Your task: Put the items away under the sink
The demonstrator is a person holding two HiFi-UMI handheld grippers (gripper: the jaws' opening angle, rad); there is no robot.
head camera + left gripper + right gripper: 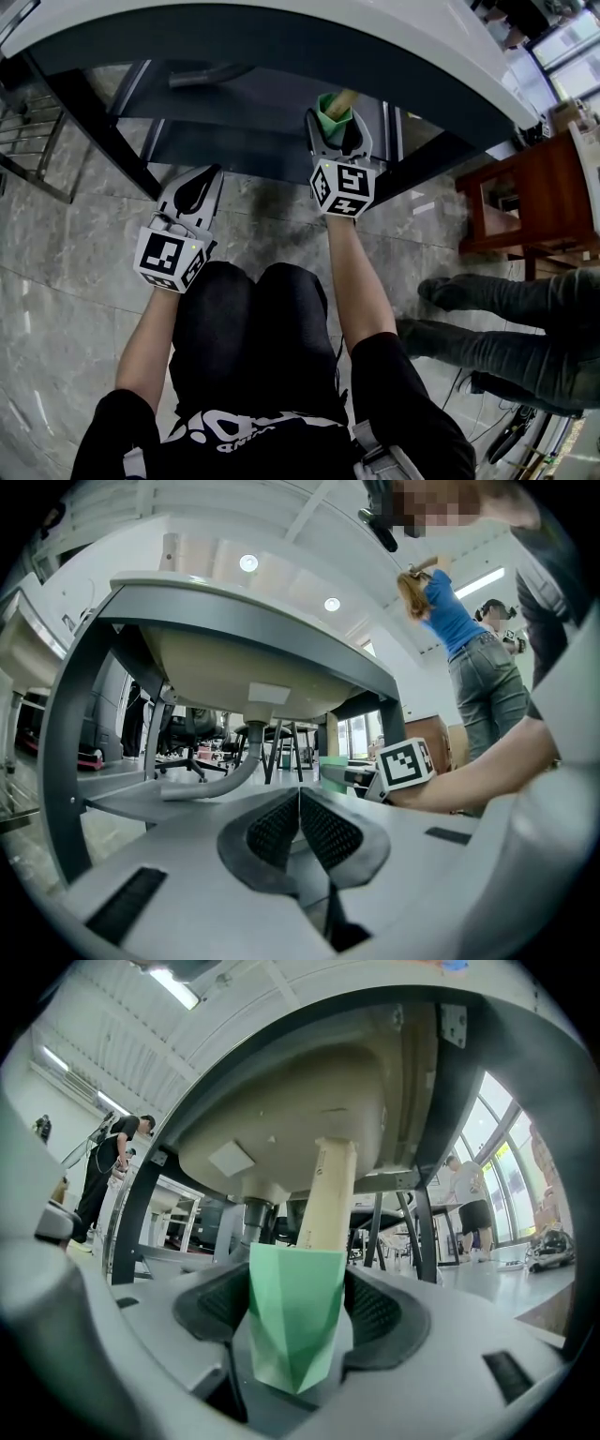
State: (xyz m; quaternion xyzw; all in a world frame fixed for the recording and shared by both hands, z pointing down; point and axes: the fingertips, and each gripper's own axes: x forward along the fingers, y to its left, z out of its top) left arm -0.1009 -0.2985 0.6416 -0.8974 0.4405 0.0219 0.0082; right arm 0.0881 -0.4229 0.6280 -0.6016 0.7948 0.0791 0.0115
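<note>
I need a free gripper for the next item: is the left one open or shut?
Shut and empty. In its own view the left gripper has both ribbed fingers pressed together, nothing between them.

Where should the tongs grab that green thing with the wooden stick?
Grab the green faceted part from its narrow end, squeezing both sides, like the right tongs do now. It is wide and flat-sided; the wooden stick is thinner.
</note>
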